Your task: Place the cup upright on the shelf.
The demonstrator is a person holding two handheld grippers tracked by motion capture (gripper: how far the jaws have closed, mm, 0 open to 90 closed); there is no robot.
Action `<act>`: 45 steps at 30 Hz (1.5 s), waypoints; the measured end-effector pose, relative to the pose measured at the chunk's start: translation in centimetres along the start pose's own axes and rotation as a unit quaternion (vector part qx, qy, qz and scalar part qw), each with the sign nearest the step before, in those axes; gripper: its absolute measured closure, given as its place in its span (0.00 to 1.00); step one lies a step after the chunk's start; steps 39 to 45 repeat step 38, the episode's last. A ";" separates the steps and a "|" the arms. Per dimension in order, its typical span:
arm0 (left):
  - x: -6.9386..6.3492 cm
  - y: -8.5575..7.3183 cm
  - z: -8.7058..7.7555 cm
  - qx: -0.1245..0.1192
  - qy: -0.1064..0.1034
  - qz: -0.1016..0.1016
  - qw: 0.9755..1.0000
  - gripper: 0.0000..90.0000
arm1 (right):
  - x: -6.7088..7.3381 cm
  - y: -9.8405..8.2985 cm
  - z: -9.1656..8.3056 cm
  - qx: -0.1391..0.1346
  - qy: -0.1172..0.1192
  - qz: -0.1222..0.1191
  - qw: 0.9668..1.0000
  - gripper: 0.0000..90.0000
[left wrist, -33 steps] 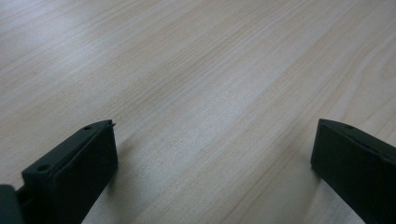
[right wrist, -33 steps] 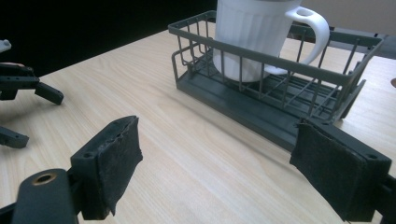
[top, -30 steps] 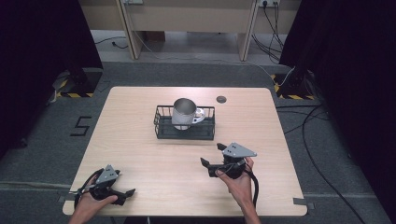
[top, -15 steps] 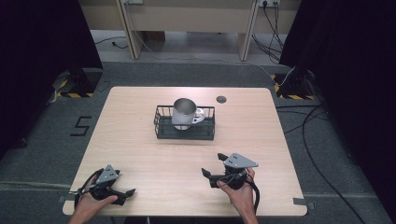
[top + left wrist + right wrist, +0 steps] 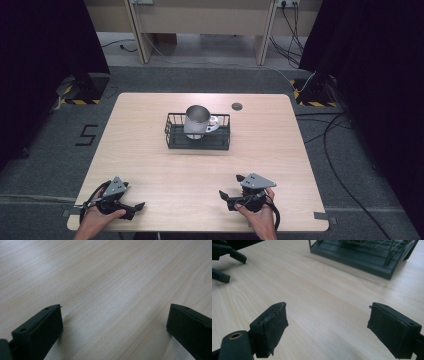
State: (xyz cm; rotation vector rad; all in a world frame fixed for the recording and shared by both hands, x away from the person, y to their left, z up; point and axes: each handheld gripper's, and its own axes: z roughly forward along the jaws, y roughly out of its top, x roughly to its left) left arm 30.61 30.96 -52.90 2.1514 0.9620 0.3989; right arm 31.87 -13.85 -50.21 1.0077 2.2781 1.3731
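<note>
The right gripper's fingers (image 5: 272,327) stood apart with nothing between them, low over the table (image 5: 150,165); the left gripper (image 5: 131,207) was open too, empty, at the near edge. Well ahead of the right gripper (image 5: 231,192) sat a wire basket (image 5: 197,139) with a steel cup (image 5: 196,121) upright inside. The cup looked light, stiff and slick, so I judged the rim wall the best hold, one finger inside and one outside.

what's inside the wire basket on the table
A metal cup stands in the black wire basket, with a white object beside it; the cup covers part of that object and the basket floor.
</note>
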 end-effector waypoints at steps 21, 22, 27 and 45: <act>0.0 0.0 0.0 0.000 0.000 0.000 1.000 0.00 | 0.3 -2.0 0.1 0.074 -0.007 0.005 0.997 0.17; 0.0 0.0 0.0 0.000 0.000 0.000 1.000 0.00 | 0.3 -2.1 0.1 0.078 -0.008 0.006 0.997 0.17; 0.0 0.0 0.0 0.000 0.000 0.000 1.000 0.00 | 0.5 -2.3 0.1 0.100 -0.013 0.005 0.995 0.16; 0.0 0.0 0.0 0.000 -0.001 0.000 1.000 0.00 | 1.1 -2.3 0.5 0.120 -0.027 -0.044 0.991 0.12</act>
